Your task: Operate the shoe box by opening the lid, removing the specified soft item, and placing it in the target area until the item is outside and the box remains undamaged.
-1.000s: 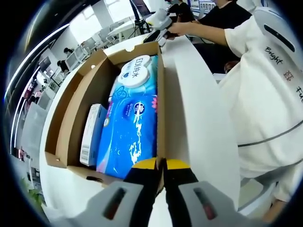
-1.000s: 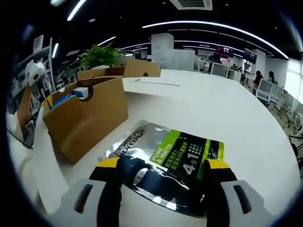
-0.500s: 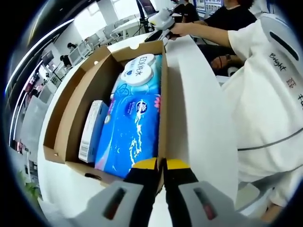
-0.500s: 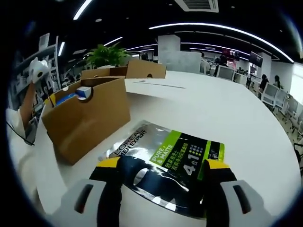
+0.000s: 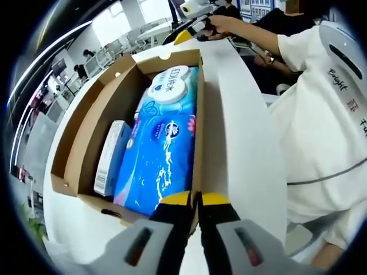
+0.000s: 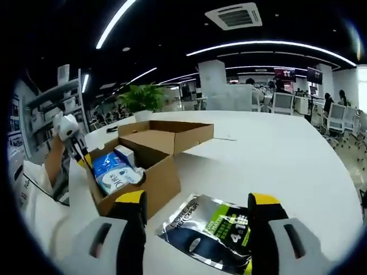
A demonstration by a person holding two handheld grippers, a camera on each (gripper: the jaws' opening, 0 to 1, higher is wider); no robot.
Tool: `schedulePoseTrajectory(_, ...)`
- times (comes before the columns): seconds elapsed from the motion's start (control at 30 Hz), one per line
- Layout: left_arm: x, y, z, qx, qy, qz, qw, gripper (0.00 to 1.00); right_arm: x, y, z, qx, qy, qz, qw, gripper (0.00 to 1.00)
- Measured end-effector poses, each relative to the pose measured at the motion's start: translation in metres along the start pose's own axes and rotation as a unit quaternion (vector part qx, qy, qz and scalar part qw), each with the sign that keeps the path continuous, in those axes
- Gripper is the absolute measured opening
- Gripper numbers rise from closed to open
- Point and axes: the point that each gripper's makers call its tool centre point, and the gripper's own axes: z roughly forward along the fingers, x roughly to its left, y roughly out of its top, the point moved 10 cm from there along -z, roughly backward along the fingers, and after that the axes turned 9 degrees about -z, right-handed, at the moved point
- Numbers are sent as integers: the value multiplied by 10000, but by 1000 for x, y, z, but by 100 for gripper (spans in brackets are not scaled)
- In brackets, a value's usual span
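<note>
An open cardboard shoe box (image 5: 86, 132) holds a blue wet-wipes pack (image 5: 163, 149) and a small white-and-blue carton (image 5: 112, 157). My left gripper (image 5: 195, 200) is shut on the box's near wall at the corner. At the box's far end a hand holds the right gripper (image 5: 184, 34) in the air. In the right gripper view the right gripper (image 6: 198, 200) is open, raised above a silver, green and black pouch (image 6: 212, 232) that lies flat on the white table. To its left stands the box (image 6: 155, 186) with the wipes pack (image 6: 114, 175), and the left gripper (image 6: 77, 152) is at its corner.
The box's lid (image 6: 172, 137) lies upturned behind the box. The white table (image 6: 275, 154) stretches wide to the right. A potted plant (image 6: 143, 97) stands at the far edge. A person's white sleeve (image 5: 321, 114) is close on the right of the box.
The right gripper has lifted up and away from the pouch, which stays flat on the table. The left gripper keeps its hold on the box wall.
</note>
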Motion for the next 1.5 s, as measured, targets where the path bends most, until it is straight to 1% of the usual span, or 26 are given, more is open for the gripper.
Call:
schedulePoseTrajectory(0.03,0,1,0,34,-18,-205,9998,4,0,2,1,-19,18,-49,10000,73)
schedulePoseTrajectory(0.07,-1,2,2,98,-3,-589,9982,4,0,6,2,-3,32,-48,10000,72)
schedulePoseTrajectory(0.1,0,3,4,30,-25,-720,9974,5,0,8,2,-19,32,-54,10000,69)
schedulePoseTrajectory(0.13,1,4,2,98,0,-663,9978,5,-1,12,3,-108,-2,-55,9999,68)
schedulePoseTrajectory(0.17,1,3,2,67,1,-598,9982,5,0,15,3,-131,4,-66,9999,67)
schedulePoseTrajectory(0.2,0,3,2,86,-6,-552,9984,5,3,22,4,-266,94,-293,9992,66)
schedulePoseTrajectory(0.27,0,3,2,77,-30,-500,9987,4,7,29,2,-288,111,-430,9986,66)
schedulePoseTrajectory(0.3,-1,2,3,76,-26,-451,9990,4,9,35,1,-357,128,-663,9971,66)
schedulePoseTrajectory(0.33,-1,2,2,64,-25,-419,9991,4,10,38,1,-403,121,-723,9965,65)
schedulePoseTrajectory(0.47,-2,2,3,34,16,-345,9994,4,12,51,-1,-346,293,-728,9963,64)
schedulePoseTrajectory(0.5,-2,2,3,39,27,-346,9994,4,13,53,-1,-292,324,-744,9963,62)
schedulePoseTrajectory(0.53,-2,4,3,102,34,-356,9993,5,13,55,-1,-262,349,-777,9960,58)
schedulePoseTrajectory(0.57,-1,5,4,220,44,-485,9986,5,15,56,-2,-215,384,-813,9957,54)
schedulePoseTrajectory(0.6,-1,6,4,252,46,-552,9981,5,17,57,-2,-175,404,-842,9955,51)
schedulePoseTrajectory(0.67,1,6,4,238,12,-646,9976,5,23,60,-2,-218,496,-962,9939,53)
schedulePoseTrajectory(0.8,-2,4,4,185,76,-489,9986,5,34,63,-2,-135,746,-1060,9915,55)
schedulePoseTrajectory(0.83,-3,4,3,163,95,-412,9990,5,36,63,-3,-177,730,-1035,9918,55)
schedulePoseTrajectory(0.87,-4,4,4,191,134,-313,9992,5,38,65,-3,-333,726,-1020,9916,55)
schedulePoseTrajectory(0.9,-5,5,4,206,173,-239,9994,5,38,67,-2,-394,734,-1002,9915,55)
schedulePoseTrajectory(0.97,-6,3,3,120,220,-128,9996,5,38,69,0,-431,795,-994,9909,53)
schedulePoseTrajectory(1.03,-6,2,3,74,230,-50,9997,5,40,72,1,-530,904,-1319,9857,53)
schedulePoseTrajectory(1.1,-5,2,3,64,236,-178,9995,5,41,72,3,-294,949,-1464,9842,52)
schedulePoseTrajectory(1.2,-5,2,3,65,232,-192,9995,6,43,75,6,-378,958,-1563,9823,49)
schedulePoseTrajectory(1.23,-5,2,3,53,228,-162,9996,6,44,76,7,-387,1037,-1600,9809,48)
schedulePoseTrajectory(1.4,-4,2,3,87,194,-136,9997,6,50,82,15,-375,1161,-1652,9787,48)
schedulePoseTrajectory(1.5,-4,2,3,106,195,-140,9997,6,56,87,22,-454,1345,-1759,9741,49)
